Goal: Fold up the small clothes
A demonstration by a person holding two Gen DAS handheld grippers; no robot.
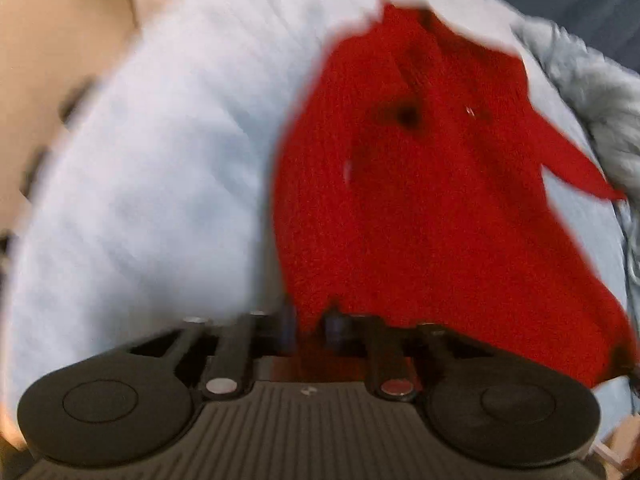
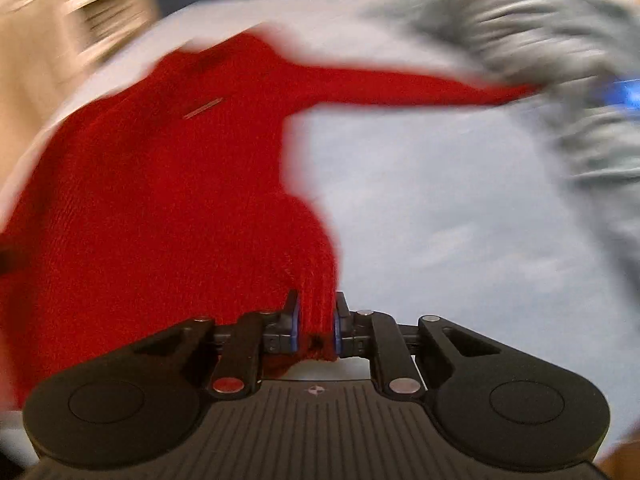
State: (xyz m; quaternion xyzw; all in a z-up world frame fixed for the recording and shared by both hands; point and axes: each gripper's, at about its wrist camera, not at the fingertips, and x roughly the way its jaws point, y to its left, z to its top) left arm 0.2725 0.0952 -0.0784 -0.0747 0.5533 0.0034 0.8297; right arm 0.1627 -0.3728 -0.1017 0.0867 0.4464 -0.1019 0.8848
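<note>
A small red knitted sweater [image 1: 400,200] lies spread on a pale blue sheet [image 1: 140,160], one sleeve [image 1: 572,168] pointing right. My left gripper [image 1: 311,320] is shut on the sweater's near edge at its lower left corner. In the right wrist view the same sweater [image 2: 160,200] fills the left half, with its sleeve [image 2: 400,88] stretched out to the right. My right gripper [image 2: 316,320] is shut on the ribbed hem, which is bunched between the blue-padded fingers [image 2: 295,320]. Both views are blurred.
A grey fluffy garment [image 1: 600,92] lies at the sheet's right edge, touching the sleeve tip [image 2: 520,90]. A tan cardboard-like surface [image 1: 52,40] stands beyond the sheet on the left. Bare sheet [image 2: 440,220] stretches right of the sweater. A small blue thing [image 2: 624,94] shows at the far right.
</note>
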